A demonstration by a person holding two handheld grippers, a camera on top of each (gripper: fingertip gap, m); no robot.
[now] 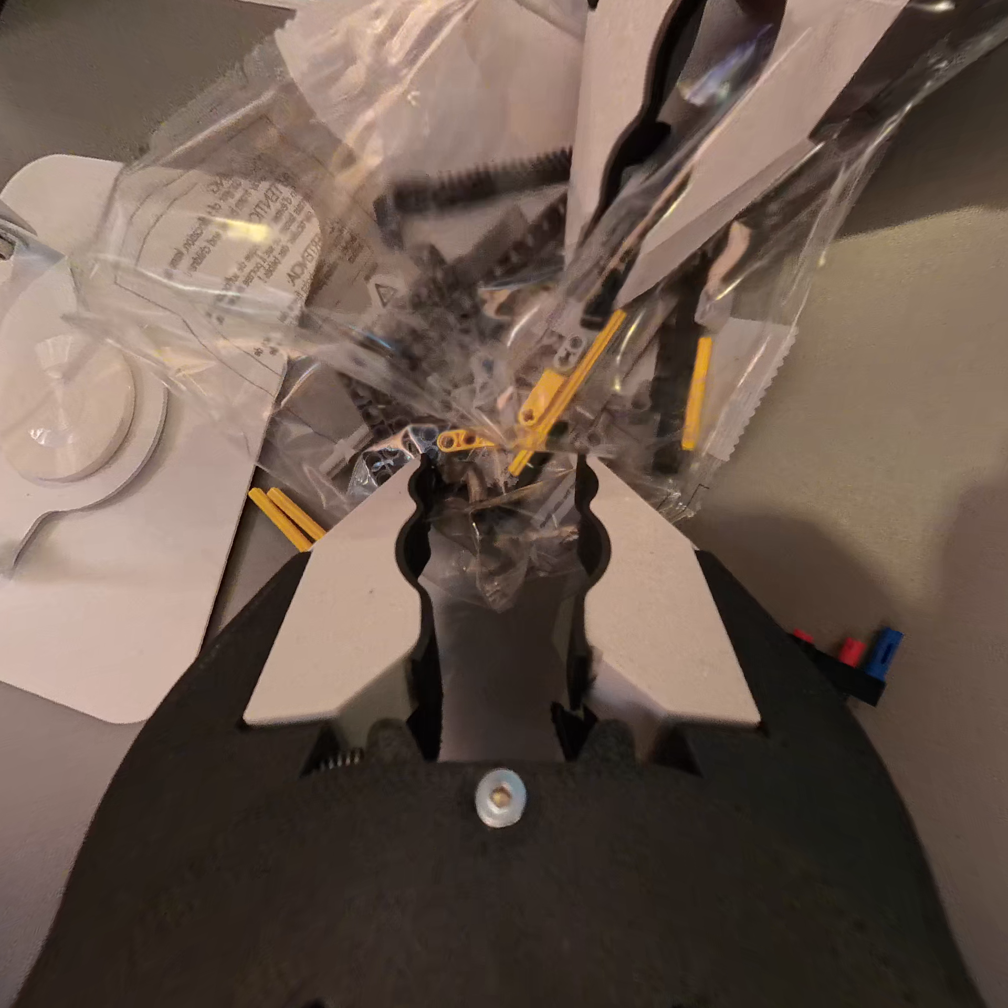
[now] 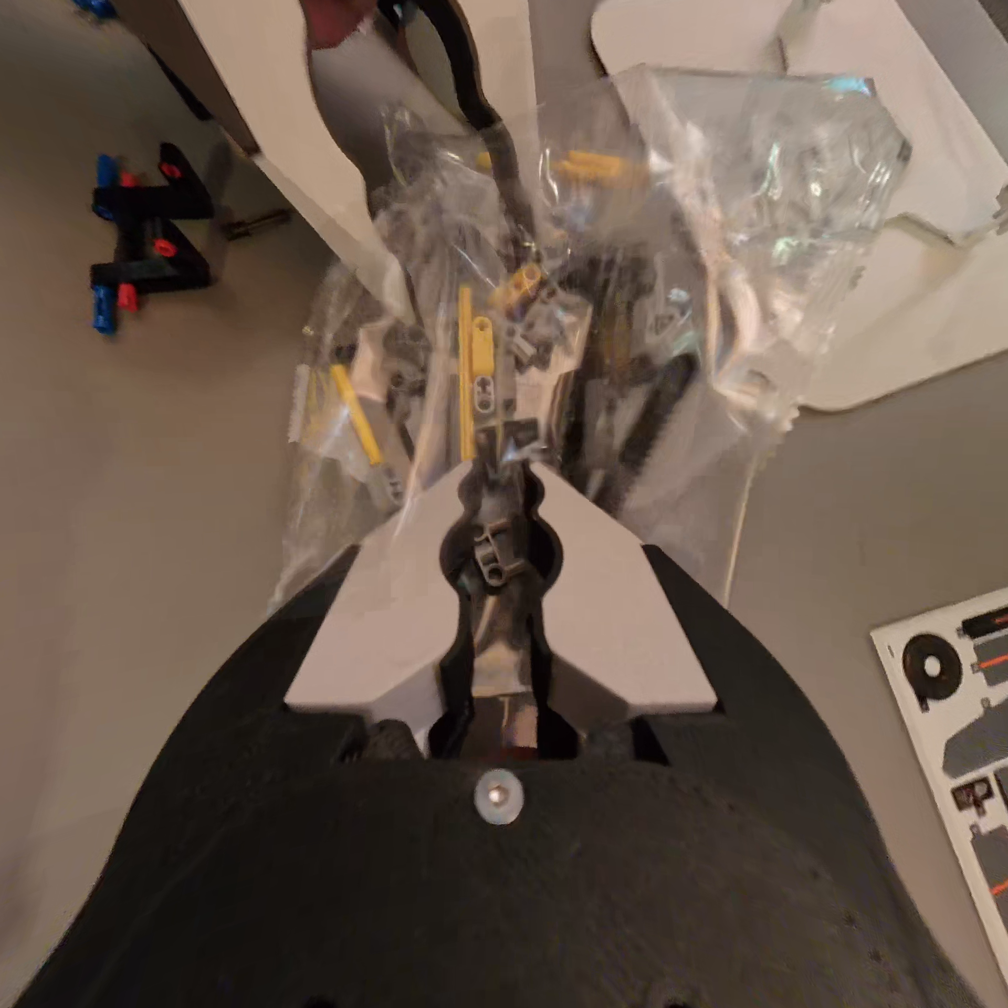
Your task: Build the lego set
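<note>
A clear plastic bag [image 1: 436, 349] of black, grey and yellow lego pieces is held up between my two grippers. My left gripper [image 1: 503, 463] is partly closed with a crumpled bunch of the bag filling the gap between its fingers. My right gripper [image 2: 504, 469] is shut on the opposite end of the bag [image 2: 545, 354], with grey pieces showing between its pads. The right gripper also shows in the left wrist view [image 1: 600, 311], coming in from the top. The left gripper's fingers [image 2: 305, 163] show at the top of the right wrist view. Yellow beams [image 2: 483, 349] lie inside the bag.
A black lego assembly with red and blue pins [image 2: 147, 234] lies on the grey table; it also shows in the left wrist view [image 1: 851, 671]. Two yellow axles [image 1: 286, 515] lie loose. A white card sheet [image 1: 109, 573] lies beside the bag. A sticker sheet [image 2: 954, 736] is at lower right. One gripper's finger ends stand about 7 cm off the other's.
</note>
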